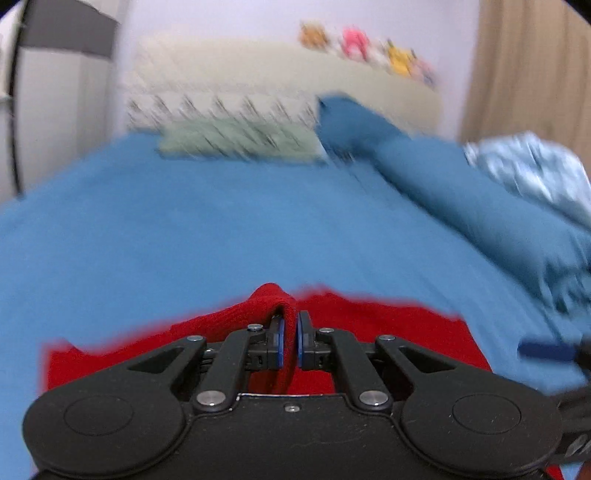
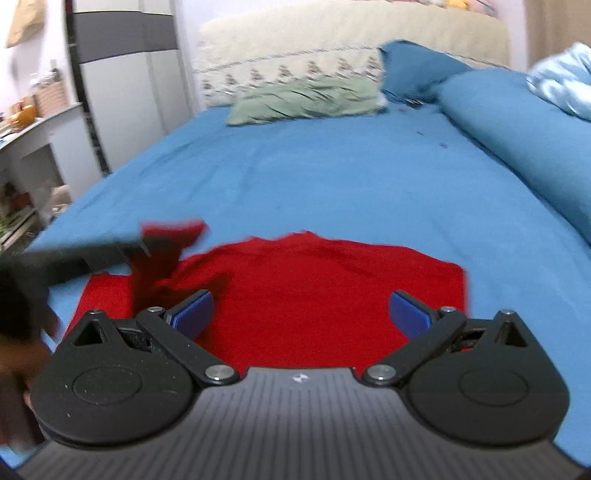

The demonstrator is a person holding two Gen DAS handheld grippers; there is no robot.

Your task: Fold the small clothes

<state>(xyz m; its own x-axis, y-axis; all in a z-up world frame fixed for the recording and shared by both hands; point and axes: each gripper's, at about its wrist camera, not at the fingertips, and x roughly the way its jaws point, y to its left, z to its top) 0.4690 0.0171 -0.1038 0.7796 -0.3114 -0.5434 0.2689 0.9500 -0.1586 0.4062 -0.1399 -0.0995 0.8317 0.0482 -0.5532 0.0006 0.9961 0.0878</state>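
Note:
A small red knit garment (image 2: 314, 280) lies on the blue bed sheet (image 2: 295, 173) near the front edge. My left gripper (image 1: 290, 332) is shut on a raised fold of the red garment (image 1: 266, 302) and lifts it off the sheet. In the right wrist view the left gripper (image 2: 147, 245) shows as a dark blur at the left, holding up a red flap. My right gripper (image 2: 301, 314) is open and empty, its blue pads (image 2: 194, 308) spread over the garment's middle.
A green pillow (image 2: 306, 99), a blue pillow (image 2: 413, 70) and a cream headboard (image 2: 351, 33) are at the far end. A rolled blue duvet (image 2: 517, 140) and light-blue cloth (image 2: 561, 81) lie along the right. A wardrobe (image 2: 122, 74) and shelves stand left.

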